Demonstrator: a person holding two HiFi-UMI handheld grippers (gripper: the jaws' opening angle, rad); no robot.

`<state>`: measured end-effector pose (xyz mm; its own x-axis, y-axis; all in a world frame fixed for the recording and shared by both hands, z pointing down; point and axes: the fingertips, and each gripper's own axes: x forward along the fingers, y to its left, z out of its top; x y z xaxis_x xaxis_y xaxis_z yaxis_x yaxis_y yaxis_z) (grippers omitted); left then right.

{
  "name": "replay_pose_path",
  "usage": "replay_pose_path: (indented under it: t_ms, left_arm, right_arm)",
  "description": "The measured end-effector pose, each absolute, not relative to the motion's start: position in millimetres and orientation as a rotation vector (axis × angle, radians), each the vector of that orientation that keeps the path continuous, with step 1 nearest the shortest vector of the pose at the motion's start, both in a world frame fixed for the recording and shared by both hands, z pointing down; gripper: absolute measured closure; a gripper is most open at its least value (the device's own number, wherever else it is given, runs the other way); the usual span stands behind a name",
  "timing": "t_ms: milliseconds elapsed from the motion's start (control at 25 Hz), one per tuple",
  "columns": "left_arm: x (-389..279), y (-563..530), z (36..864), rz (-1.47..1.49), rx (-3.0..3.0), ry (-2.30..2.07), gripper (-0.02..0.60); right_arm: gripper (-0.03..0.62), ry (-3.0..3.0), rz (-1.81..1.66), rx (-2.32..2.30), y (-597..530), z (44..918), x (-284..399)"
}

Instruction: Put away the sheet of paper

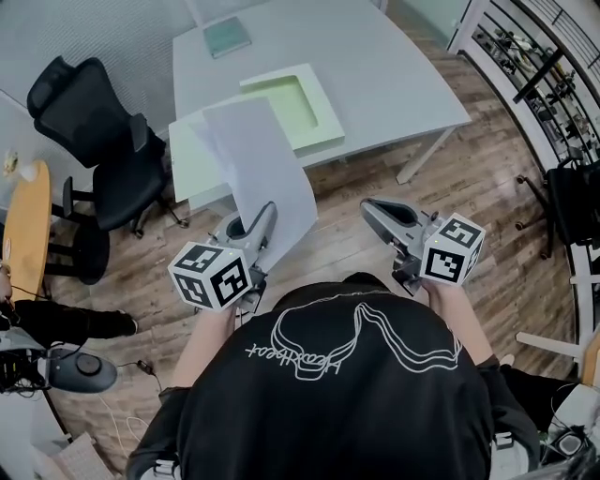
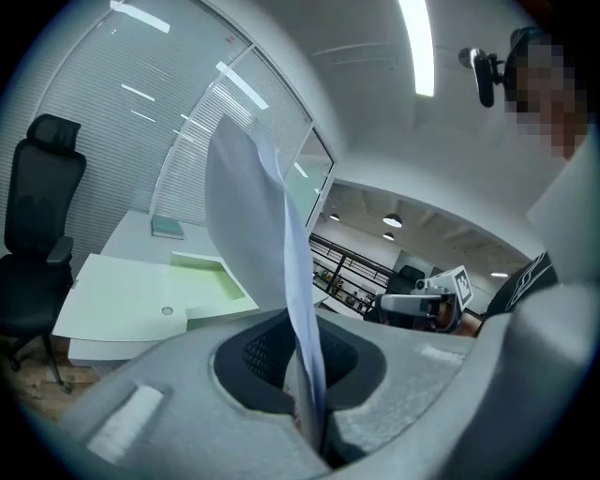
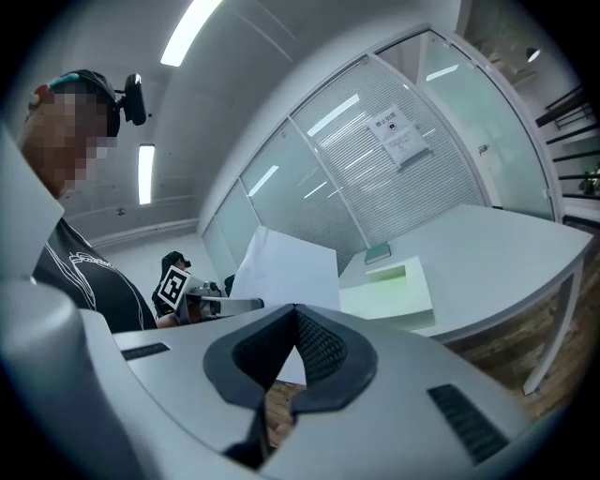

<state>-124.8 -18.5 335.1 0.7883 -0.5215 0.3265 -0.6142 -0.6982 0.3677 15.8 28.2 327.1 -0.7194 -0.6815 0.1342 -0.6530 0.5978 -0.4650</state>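
- The left gripper [image 1: 259,221] has its 2 jaws pressed together on the lower edge of the sheet of paper [image 1: 263,161].
- The sheet stands up from that pinch and curls slightly. It hangs in the air in front of the table [image 1: 375,75], not lying on it. In the head view its far end overlaps the table's near corner.
- The right gripper [image 1: 373,208] is held level beside the left one, near the person's chest, well apart from the paper. Its 2 jaws meet at the tips with nothing between them.
- The table is a pale grey-white top on white legs. On it lies 1 pale green tray [image 1: 292,101] with a shallow recess, and a flat pale panel [image 1: 199,161] lies just beside the tray at the near corner.
- A teal book [image 1: 227,36] lies at the table's far side, well apart from the tray.
- The floor [image 1: 469,197] is brown wood planking.
- A black office chair [image 1: 94,131] stands left of the table, with a yellow round tabletop [image 1: 28,230] further left.
- Dark shelving [image 1: 525,56] lines the right side.
- A glass wall with blinds [image 3: 412,187] carries 1 posted notice [image 3: 398,136], and strip lights [image 3: 192,28] run along the ceiling.
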Motion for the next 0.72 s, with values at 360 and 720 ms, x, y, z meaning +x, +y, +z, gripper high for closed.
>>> replay_pose_path:
  t_ms: [360, 720]
  left_arm:
    - [-118, -61, 347, 0.319, 2.464, -0.941, 0.571]
    - [-132, -120, 356, 0.423, 2.411, -0.995, 0.571]
  right_arm:
    - [0.585, 2.751, -0.827, -1.060, -21, 344, 36]
    - [0.585, 2.764, -0.922, -0.979, -102, 362, 40]
